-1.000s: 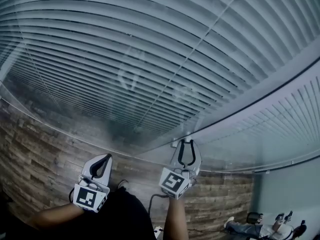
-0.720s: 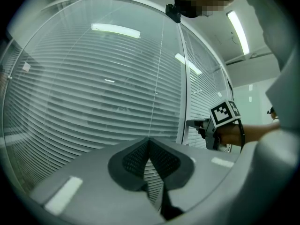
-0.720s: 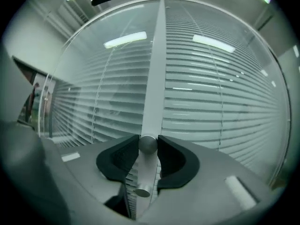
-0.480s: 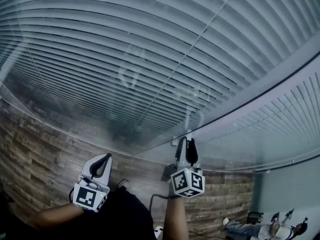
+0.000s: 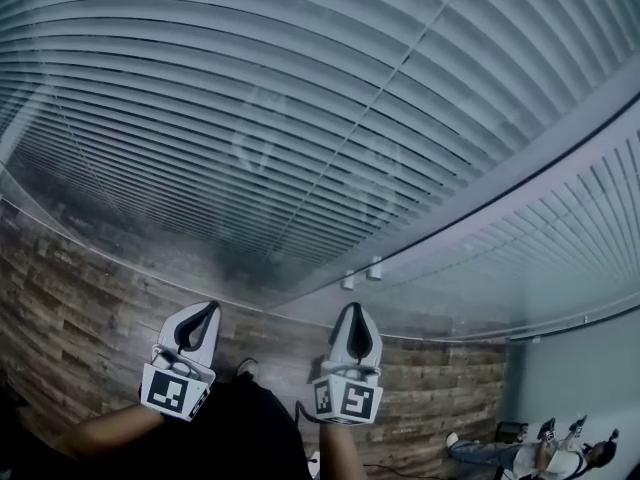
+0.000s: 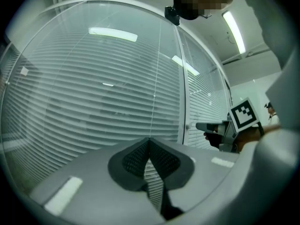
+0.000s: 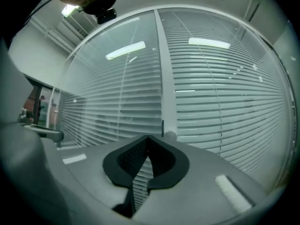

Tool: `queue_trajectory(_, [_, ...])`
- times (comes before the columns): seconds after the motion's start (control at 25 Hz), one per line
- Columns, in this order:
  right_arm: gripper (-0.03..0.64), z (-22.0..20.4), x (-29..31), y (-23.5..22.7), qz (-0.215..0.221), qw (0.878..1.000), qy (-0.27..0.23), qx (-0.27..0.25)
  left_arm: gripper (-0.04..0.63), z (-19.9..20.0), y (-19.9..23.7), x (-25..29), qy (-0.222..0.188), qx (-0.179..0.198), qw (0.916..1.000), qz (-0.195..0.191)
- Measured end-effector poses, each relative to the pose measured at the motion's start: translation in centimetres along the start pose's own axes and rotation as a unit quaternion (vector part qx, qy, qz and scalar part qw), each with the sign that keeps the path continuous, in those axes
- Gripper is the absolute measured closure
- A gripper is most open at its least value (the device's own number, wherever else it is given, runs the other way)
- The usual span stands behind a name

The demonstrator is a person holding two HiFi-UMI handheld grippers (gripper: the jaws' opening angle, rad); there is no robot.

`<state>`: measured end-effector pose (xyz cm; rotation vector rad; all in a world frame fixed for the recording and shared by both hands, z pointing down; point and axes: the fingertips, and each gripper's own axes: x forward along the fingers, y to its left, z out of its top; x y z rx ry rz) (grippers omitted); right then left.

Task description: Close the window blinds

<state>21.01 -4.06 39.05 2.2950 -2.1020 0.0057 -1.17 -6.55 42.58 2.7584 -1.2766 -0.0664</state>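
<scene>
**A:** Which way does the thing lie from the fingers?

**B:** The white horizontal-slat blinds [image 5: 300, 88] fill the wall ahead, sealed behind clear glass [image 5: 250, 143], so the jaws can't touch the slats. I'd go for the small white round knob [image 7: 170, 135] on the grey upright frame post [image 7: 162, 64] between the two panes. It sits straight ahead of the right gripper [image 7: 147, 138], just beyond its tips and a touch to their right, not touching.

**A:** And the jaws?

**B:** The right gripper's tips are pressed together with nothing between them. The left gripper [image 6: 149, 139] is the same, closed and empty. It faces the left pane, well apart from the knob.

**A:** So the right one is nearer?

**B:** Clearly. From the left gripper view, the knob lies just past the right gripper's nose. (A thin dark tab [image 7: 163, 127] sits beside the knob; I can't tell what it does.)

**A:** Axes?

**B:** The slats run level, the frame post runs upright, and the knob points out toward us. My guess is that the right jaws must part, come forward around the knob, then work it. Dark gaps show between the lower slats of the left pane, so I judge the closing isn't done.
</scene>
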Motion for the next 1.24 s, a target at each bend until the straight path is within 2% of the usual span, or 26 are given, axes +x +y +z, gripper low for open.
queue_trajectory(0.12, [0.615, 0.0, -1.3, 2.8, 0.023, 0.999, -0.001, -0.026, 0.594, 1.0, -0.3, 0.4, -0.007, 0.001, 0.9998, -0.019])
queue_trajectory(0.28, [0.617, -0.4, -2.8, 6.7, 0.049, 0.997, 0.004, -0.06, 0.594, 0.1, -0.3, 0.2, 0.012, -0.009, 0.9995, -0.028])
queue_trajectory(0.4, [0.617, -1.2, -3.3, 8.1, 0.058, 0.997, 0.018, -0.037, 0.594, -0.3, -0.5, -0.2, 0.013, -0.012, 0.9993, -0.033])
queue_trajectory(0.56, [0.617, -2.3, -4.0, 8.0, 0.044, 0.998, 0.035, -0.013, 0.594, -0.4, -0.7, -0.7, 0.014, -0.005, 0.9989, -0.045])
queue_trajectory(1.04, [0.617, -1.5, -5.5, 9.2, 0.024, 0.999, 0.025, -0.032, 0.594, 0.0, -0.6, -2.4, 0.006, -0.01, 0.9981, -0.06])
queue_trajectory(1.24, [0.617, -3.3, -5.9, 8.5, 0.02, 0.999, 0.029, -0.025, 0.594, -2.1, -1.0, -2.6, 0.016, -0.015, 0.998, -0.059])
